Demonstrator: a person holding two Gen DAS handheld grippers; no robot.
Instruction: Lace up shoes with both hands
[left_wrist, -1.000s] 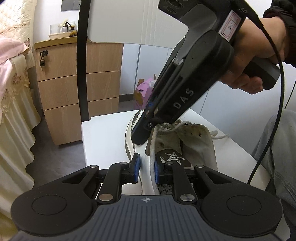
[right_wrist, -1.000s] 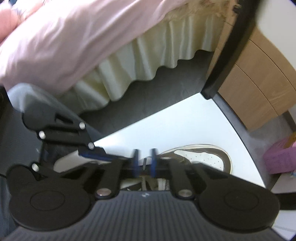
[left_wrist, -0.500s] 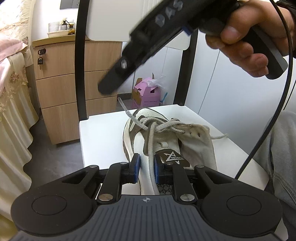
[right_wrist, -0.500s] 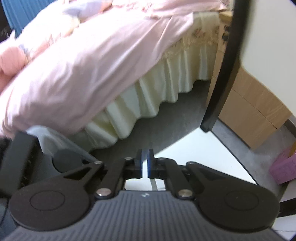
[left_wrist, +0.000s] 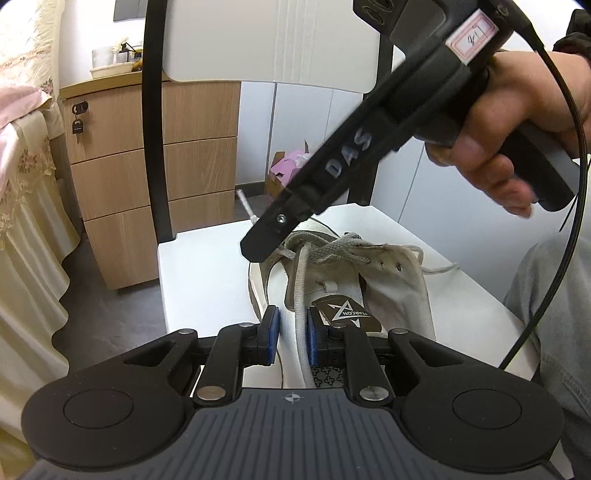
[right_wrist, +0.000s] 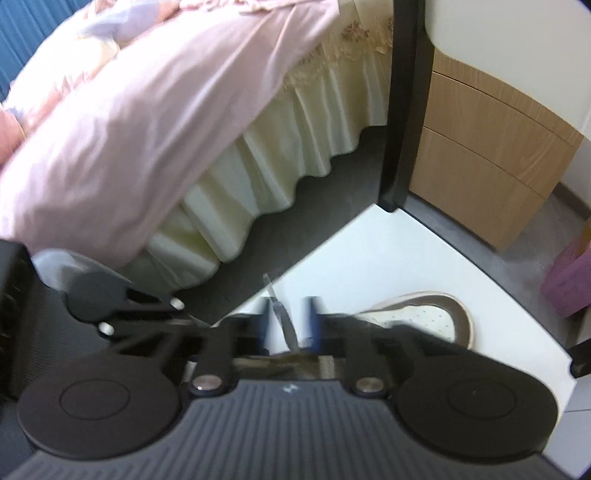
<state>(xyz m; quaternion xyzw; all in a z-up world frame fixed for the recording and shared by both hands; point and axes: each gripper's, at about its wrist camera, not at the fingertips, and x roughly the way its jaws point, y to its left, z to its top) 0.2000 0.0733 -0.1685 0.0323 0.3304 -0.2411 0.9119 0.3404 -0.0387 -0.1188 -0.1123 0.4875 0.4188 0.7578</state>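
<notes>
The shoe (left_wrist: 369, 280), worn off-white canvas with a brown tongue label, lies on the white chair seat (left_wrist: 207, 277), toe toward 12 o'clock. Only its lower eyelets look threaded. The left tool (left_wrist: 291, 332) stands slightly apart around the grey lace (left_wrist: 301, 295), likely guiding it rather than pinching. Reaching in from 2 o'clock, the right tool (right_wrist: 288, 325) has just been closing, yet shows a gap around the lace end (right_wrist: 282, 314), probably for rethreading.

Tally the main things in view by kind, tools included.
Shoe: 1
Shoelace: 1
Chair: 1
Drawer cabinet: 1
Pink box: 1
Bed: 1
Tools: 2, left tool and right tool
Total: 8
</notes>
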